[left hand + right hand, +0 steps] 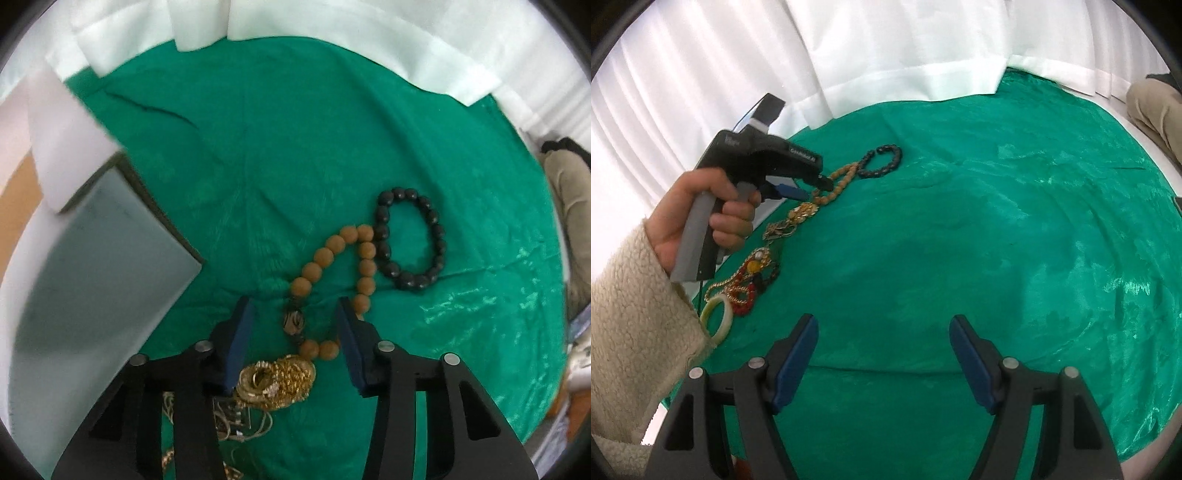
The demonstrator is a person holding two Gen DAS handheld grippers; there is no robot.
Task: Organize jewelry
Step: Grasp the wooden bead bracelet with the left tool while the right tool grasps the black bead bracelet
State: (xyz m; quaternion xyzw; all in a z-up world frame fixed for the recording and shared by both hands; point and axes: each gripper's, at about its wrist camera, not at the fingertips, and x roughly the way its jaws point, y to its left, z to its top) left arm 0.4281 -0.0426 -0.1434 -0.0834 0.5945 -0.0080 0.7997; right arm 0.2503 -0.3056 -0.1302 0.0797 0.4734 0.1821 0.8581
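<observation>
Left wrist view: the left claw gapes empty over tan beads. Right claw is open too. Closing may snag the touching gold chain.

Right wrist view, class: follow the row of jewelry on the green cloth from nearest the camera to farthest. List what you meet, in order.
Pale green bangle → red bead strand → gold chain cluster → tan bead strand → black bead bracelet.
</observation>
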